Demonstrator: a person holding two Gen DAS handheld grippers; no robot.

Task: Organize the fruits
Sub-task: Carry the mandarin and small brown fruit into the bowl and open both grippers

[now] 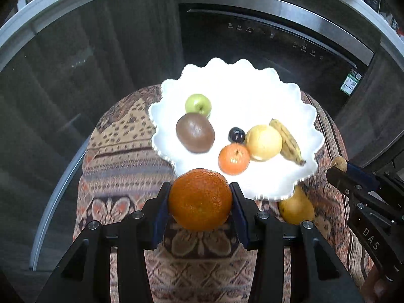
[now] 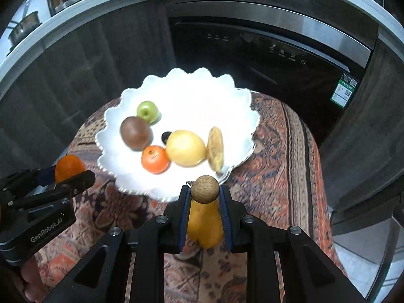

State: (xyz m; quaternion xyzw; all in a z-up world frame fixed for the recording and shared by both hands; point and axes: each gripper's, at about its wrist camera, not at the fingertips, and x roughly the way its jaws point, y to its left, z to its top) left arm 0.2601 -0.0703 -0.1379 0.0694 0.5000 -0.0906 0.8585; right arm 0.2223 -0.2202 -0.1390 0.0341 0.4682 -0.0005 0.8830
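left gripper clamps orange | right gripper – clamps longan

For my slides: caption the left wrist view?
Left claw carries an orange toward the fruit-filled white plate.

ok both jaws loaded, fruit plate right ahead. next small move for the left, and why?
Probably carry the left gripper forward over the white plate's bare near rim, then lower. Its jaws are shut on the big orange, held short of the rim. The kiwi and small tangerine leave a gap there. The right gripper holds a brown-topped yellow piece at the other side.
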